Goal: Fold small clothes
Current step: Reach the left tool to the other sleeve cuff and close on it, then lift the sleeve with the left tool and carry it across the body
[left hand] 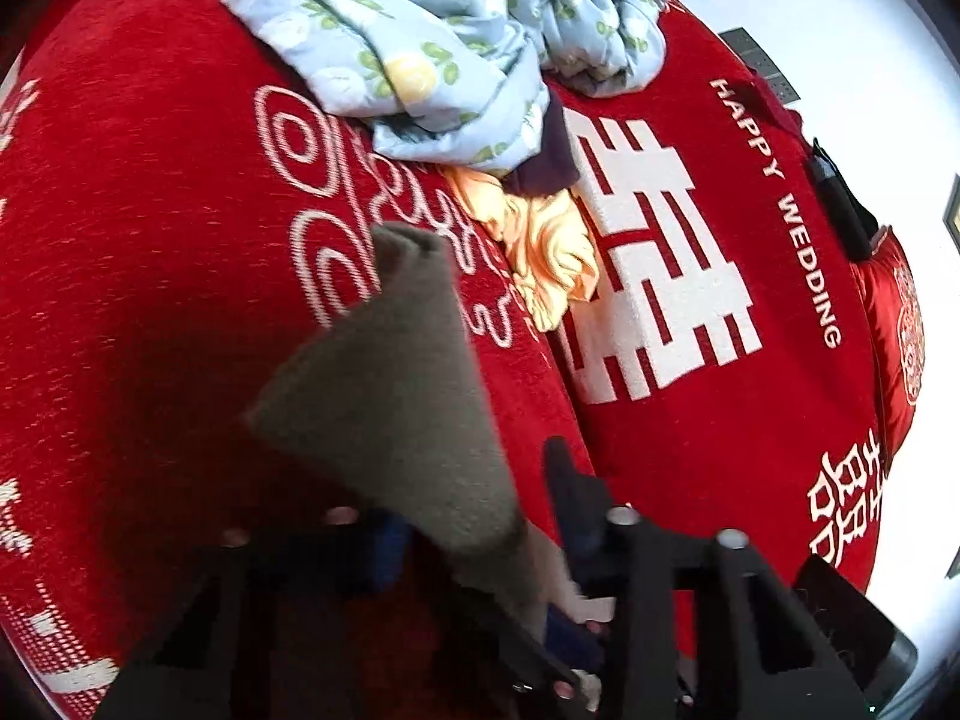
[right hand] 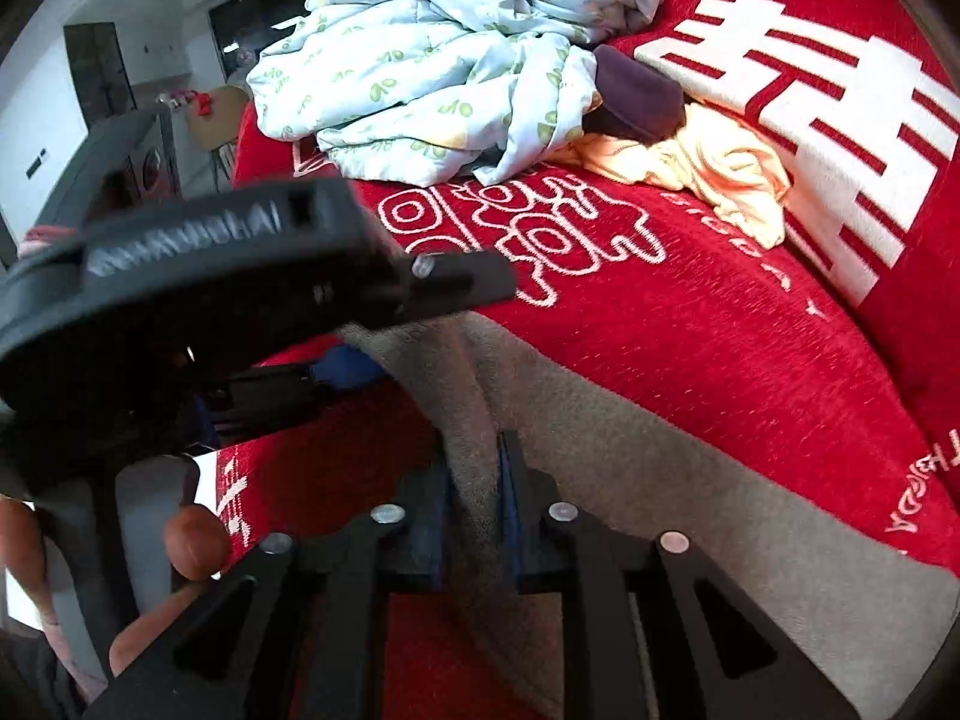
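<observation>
Both tools pinch the grey cloth (right hand: 600, 432) over the red bedspread (right hand: 690, 324): right tool (right hand: 477, 480) near, left tool (left hand: 474, 516) lifting a fold.

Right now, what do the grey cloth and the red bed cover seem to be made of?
Grey cloth: soft knit or fleece, matte, with a fuzzy nap, probably. Red bed cover: woven chenille-like fabric, flecked ribbed texture with raised white woven patterns, likely.

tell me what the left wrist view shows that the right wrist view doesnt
Only the left wrist view: the HAPPY WEDDING lettering and a red cushion at the bed's edge.
Only the right wrist view: the left gripper from outside, fingertips of a hand, and the room behind.
Both: the grey cloth in the grippers, red bedspread, blue floral quilt, yellow garment.
</observation>
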`<state>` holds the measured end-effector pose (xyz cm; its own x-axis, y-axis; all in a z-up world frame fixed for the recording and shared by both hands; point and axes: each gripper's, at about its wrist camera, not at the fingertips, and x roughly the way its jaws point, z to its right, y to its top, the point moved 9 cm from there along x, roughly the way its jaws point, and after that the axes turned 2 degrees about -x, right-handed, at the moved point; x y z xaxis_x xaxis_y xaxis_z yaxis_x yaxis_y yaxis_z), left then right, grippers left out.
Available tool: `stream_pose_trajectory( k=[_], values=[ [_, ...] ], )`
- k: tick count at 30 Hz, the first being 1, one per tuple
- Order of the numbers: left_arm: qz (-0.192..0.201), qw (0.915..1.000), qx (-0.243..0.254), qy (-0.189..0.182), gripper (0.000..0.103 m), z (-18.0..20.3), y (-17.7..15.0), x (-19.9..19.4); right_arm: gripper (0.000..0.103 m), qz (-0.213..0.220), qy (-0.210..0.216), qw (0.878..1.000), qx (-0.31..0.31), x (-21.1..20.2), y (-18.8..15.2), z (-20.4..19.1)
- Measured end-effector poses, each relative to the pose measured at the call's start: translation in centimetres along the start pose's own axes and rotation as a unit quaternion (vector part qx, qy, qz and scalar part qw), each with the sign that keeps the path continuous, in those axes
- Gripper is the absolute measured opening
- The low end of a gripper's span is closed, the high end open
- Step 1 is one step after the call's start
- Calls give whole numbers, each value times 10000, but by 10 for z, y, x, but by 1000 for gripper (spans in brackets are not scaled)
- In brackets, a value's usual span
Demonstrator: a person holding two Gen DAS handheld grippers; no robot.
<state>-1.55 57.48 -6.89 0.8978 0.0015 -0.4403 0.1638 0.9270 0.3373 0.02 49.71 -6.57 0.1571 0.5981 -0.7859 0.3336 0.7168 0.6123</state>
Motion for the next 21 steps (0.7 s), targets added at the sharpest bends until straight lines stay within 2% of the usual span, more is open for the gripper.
stream_pose_trajectory(
  k=[2, 4, 6, 7, 8, 9, 10, 14, 18, 20, 21],
  values=[
    [86, 9999, 22, 68, 40, -2, 0, -3, 29, -11, -23, 10000, 17, -4, 0, 1],
    [152, 9997, 65, 179, 39, -5, -1, -7, 56, -41, -133, 9999, 99, -11, -3, 5],
    [174, 9994, 67, 277, 39, -9, -3, -10, 62, 53, -207, 9996, 161, -21, -6, 9],
    [187, 9994, 47, 304, 39, -12, -4, -13, 63, 140, -218, 9994, 213, -31, -10, 12],
    [197, 9993, 46, 315, 34, -13, -4, -14, 64, 164, -232, 9992, 273, -36, -12, 14],
    [216, 9992, 63, 343, 15, -14, -5, -16, 65, 186, -261, 9989, 349, -42, -16, 19],
    [202, 9990, 114, 381, 9, -15, -5, -16, 66, 234, -353, 9981, 458, -48, -21, 27],
    [235, 9981, 113, 559, 9, -22, -6, -17, 66, 161, -768, 9923, 955, -55, -35, 65],
    [288, 9962, 159, 801, 8, -29, -6, -21, 66, -261, -1544, 9797, 1255, -44, -51, 102],
    [365, 9942, 266, 974, 8, -30, -8, -26, 66, -749, -1575, 9738, 1462, -27, -67, 112],
    [388, 9925, 372, 1098, 8, -28, -9, -28, 66, -711, -1536, 9737, 1526, -27, -69, 114]
  ],
)
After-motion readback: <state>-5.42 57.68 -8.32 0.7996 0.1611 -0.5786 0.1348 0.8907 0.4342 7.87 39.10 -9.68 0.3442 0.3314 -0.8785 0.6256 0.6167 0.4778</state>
